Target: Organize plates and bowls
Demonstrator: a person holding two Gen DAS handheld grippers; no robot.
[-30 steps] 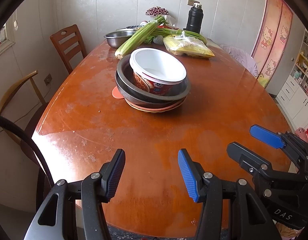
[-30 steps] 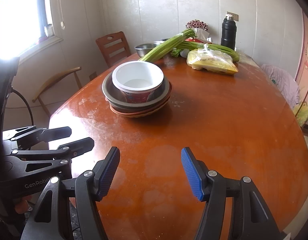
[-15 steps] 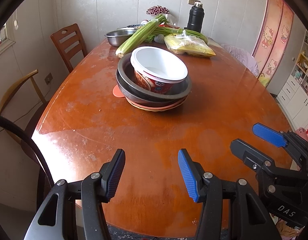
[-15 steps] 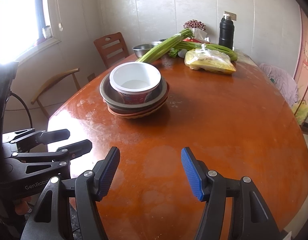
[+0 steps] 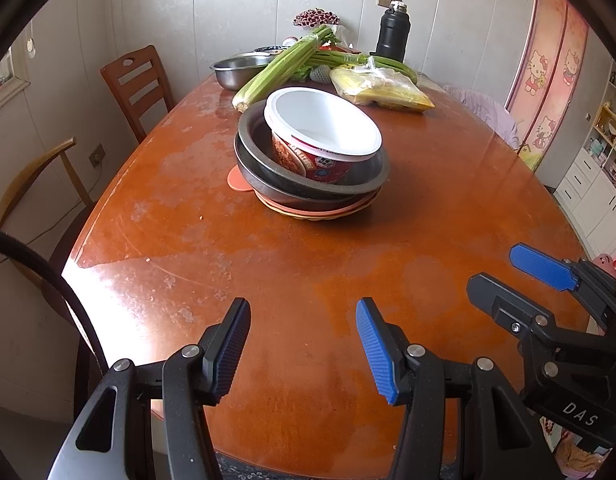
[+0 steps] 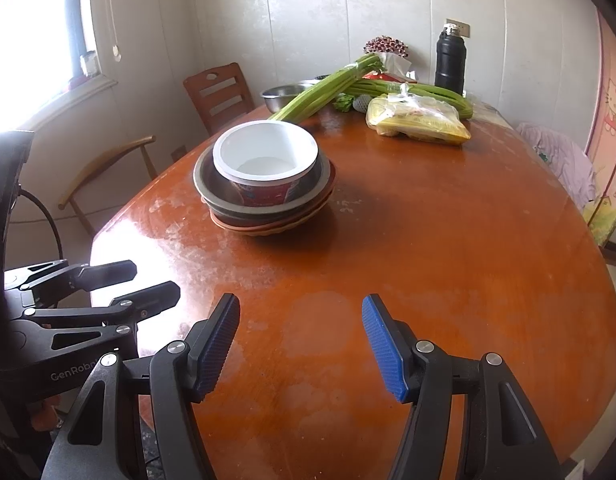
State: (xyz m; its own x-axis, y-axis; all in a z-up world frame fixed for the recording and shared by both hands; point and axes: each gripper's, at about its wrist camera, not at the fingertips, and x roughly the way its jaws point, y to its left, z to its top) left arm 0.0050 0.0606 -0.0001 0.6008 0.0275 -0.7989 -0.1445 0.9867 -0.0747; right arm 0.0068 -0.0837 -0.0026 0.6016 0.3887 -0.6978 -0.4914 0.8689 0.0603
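A white cup [image 5: 322,130] is seen nested in stacked bowls [image 5: 312,184] on the worktop [image 5: 187,248], well ahead of the left gripper [image 5: 303,344], whose jaws are parted and empty. The right gripper [image 5: 520,276] is seen just beside it.

You face an oval wooden table [image 5: 291,280], its orange-brown top worn in pale patches. Toward 12 o'clock sits a stack of dishes [image 5: 312,184]: an orange plate [image 5: 328,212] lies flat on the wood. Farther off at 12 a steel basin [image 5: 237,70] stands, celery bunches [image 5: 275,68] beside it. At 1 o'clock lie a yellow bag [image 5: 382,88] and a black flask [image 5: 392,34].
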